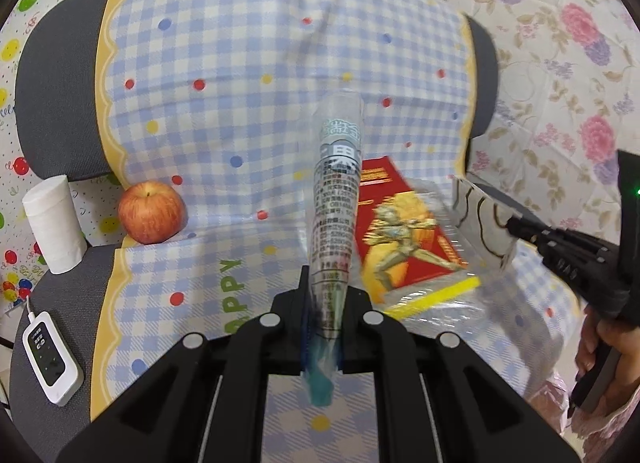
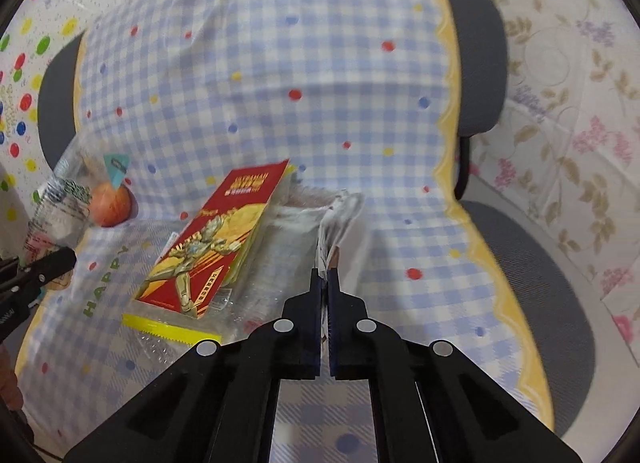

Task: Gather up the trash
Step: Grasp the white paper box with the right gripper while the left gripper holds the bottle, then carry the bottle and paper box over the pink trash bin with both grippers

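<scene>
My left gripper [image 1: 326,295] is shut on a clear plastic wrapper [image 1: 336,199] with printed text and a teal end; the wrapper sticks up and forward from between the jaws. A red card pack [image 1: 404,231] in a clear bag with a yellow strip lies on the checked cloth just right of it. My right gripper [image 2: 326,275] is shut on a thin white wrapper [image 2: 340,215], held just above the cloth beside the red card pack [image 2: 212,239]. The left wrist view shows the right gripper [image 1: 510,225] at the right edge, the white wrapper [image 1: 480,219] in its tips.
A grey chair [image 1: 56,103] is draped with a blue checked cloth [image 1: 240,103]. On its left side sit an apple [image 1: 151,212], a roll of toilet paper [image 1: 54,223] and a white controller [image 1: 50,357] on a cable. Floral and dotted sheets surround the chair. A hand [image 1: 604,351] holds the right gripper.
</scene>
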A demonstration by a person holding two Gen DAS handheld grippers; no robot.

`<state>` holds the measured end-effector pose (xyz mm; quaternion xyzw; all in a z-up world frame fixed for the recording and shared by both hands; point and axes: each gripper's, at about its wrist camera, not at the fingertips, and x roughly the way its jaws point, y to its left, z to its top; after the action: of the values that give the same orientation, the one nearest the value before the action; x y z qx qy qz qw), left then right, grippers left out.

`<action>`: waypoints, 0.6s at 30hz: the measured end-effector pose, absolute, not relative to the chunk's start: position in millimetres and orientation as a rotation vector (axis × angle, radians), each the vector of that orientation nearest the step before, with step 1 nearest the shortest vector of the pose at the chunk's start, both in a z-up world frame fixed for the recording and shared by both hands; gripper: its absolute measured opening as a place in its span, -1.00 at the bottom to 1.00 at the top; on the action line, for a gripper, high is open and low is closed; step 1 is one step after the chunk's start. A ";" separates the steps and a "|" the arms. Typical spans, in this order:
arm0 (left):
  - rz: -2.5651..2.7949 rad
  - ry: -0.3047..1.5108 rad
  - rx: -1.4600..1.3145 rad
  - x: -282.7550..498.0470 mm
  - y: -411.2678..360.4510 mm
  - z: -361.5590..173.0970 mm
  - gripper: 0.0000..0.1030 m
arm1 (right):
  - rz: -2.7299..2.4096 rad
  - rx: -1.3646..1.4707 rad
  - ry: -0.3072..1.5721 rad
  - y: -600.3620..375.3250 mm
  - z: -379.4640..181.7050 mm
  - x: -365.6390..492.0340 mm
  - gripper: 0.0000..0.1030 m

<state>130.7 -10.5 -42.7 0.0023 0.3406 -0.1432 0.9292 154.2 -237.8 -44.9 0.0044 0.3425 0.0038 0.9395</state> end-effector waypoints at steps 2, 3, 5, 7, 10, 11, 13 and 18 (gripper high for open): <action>-0.330 0.681 0.003 121.0 -15.9 -38.3 -0.86 | 0.012 0.028 0.660 -245.9 -28.7 132.8 -0.95; -0.361 0.670 0.003 113.2 -20.5 -35.9 -0.86 | 0.014 0.035 0.649 -248.4 -23.9 124.3 -0.95; -0.407 0.656 0.009 99.4 -29.8 -34.1 -0.86 | 0.021 0.049 0.627 -253.0 -14.4 102.5 -0.95; -0.443 0.651 0.018 88.9 -37.7 -34.1 -0.86 | 0.028 0.060 0.616 -255.4 -9.8 83.6 -0.95; -0.487 0.648 0.034 72.9 -53.0 -34.4 -0.86 | 0.028 0.078 0.612 -259.3 -7.2 56.9 -0.95; -0.498 0.647 0.039 68.6 -56.9 -34.6 -0.86 | 0.028 0.083 0.612 -260.1 -7.2 50.6 -0.95; -0.525 0.642 0.059 58.2 -66.7 -35.3 -0.86 | 0.022 0.090 0.611 -261.0 -8.1 35.3 -0.95; -0.584 0.651 0.100 38.0 -87.9 -41.5 -0.86 | -0.015 0.106 0.629 -270.6 -15.4 5.4 -0.95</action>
<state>38.0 -87.9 -41.5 0.0484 0.3150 -0.2829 0.9047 5.4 -270.6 -15.4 0.0520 0.3091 -0.0074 0.9496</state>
